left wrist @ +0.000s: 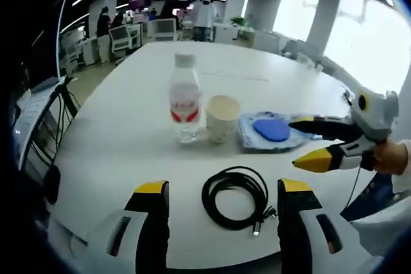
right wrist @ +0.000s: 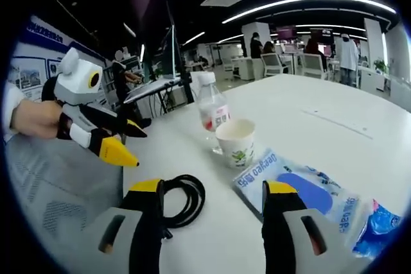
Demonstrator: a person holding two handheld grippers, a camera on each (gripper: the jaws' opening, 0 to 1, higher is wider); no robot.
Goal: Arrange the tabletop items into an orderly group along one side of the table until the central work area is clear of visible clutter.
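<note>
In the right gripper view the right claw point(right wrist: 216, 192) stood in front of the coiled black cable point(right wrist: 185, 198), hiding the loop's near left part, and also covered a corner of the blue packet point(right wrist: 302, 187). A second blue wrapper point(right wrist: 380, 222) was cut off by the picture's edge. Print on the water bottle point(left wrist: 184, 104) label was too blurred to read. The bench's near edge point(left wrist: 212, 262) lay hidden behind the left claw point(left wrist: 223, 189).

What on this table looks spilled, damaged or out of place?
Nothing looks spilled or damaged. The bottle and paper cup stand upright side by side, the blue packet lies flat beside the cup, and the black cable is neatly coiled in front of them.
</note>
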